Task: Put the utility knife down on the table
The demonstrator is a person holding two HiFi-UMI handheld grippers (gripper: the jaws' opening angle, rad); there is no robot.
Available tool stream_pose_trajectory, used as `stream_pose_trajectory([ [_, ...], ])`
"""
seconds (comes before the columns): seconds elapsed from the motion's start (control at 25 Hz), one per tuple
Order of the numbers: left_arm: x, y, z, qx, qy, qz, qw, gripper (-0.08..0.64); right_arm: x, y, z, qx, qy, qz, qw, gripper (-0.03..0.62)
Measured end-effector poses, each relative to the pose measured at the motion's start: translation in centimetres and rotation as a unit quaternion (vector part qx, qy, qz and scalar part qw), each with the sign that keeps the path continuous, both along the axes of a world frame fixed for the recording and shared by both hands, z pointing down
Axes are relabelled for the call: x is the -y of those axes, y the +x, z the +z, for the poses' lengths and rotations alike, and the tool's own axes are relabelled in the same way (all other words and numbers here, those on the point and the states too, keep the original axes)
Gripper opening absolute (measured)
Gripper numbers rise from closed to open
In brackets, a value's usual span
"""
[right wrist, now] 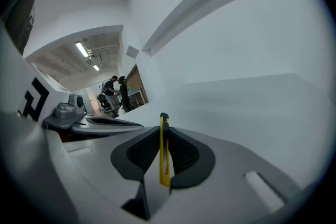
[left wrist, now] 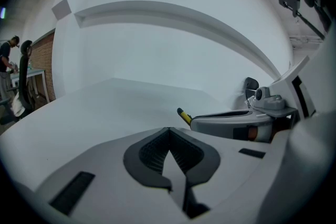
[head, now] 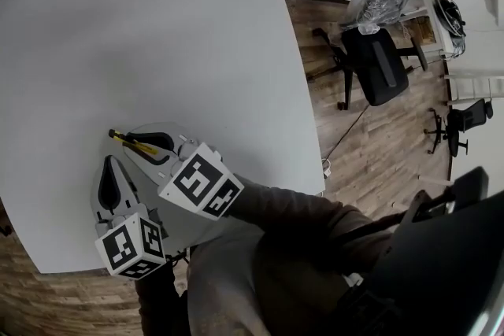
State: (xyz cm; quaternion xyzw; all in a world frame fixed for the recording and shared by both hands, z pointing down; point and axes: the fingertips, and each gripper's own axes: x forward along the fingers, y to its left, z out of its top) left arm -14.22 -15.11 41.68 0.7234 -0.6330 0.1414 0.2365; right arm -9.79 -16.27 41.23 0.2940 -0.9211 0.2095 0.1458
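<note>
the slim yellow and black utility knife (right wrist: 164, 153) stood on edge between the right gripper (right wrist: 164, 136)'s dark ribbed pads, with the jaws clamped on its sides and its black tip poking out past them. in the head view the knife (head: 128, 142) stuck out from the right gripper (head: 150, 144) toward the upper left, over the wide white table (head: 157, 27), near the edge closest to the person. whether its tip touched the surface could not be told.

just beside it, to the left and nearer the person, was the left gripper (head: 110, 181). its own view showed the jaws of the left gripper (left wrist: 169, 131) pressed together with nothing between them. the knife's yellow end (left wrist: 184, 116) showed beyond them, at the tip of the other gripper.

a dark brown sleeve (head: 299, 208) ran back from the right gripper. off the table's right side lay a wood plank floor (head: 370, 145) with a black office chair (head: 378, 63) on it.
</note>
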Motion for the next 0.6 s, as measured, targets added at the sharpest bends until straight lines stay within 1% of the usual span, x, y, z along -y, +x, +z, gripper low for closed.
stream_pose_trajectory([
  [0.6, -0.02, 0.11, 0.29, -0.007, 0.003, 0.001, 1.0, 0.003, -0.11, -0.15, 0.37, -0.007, 0.0, -0.002, 1.0, 0.052],
])
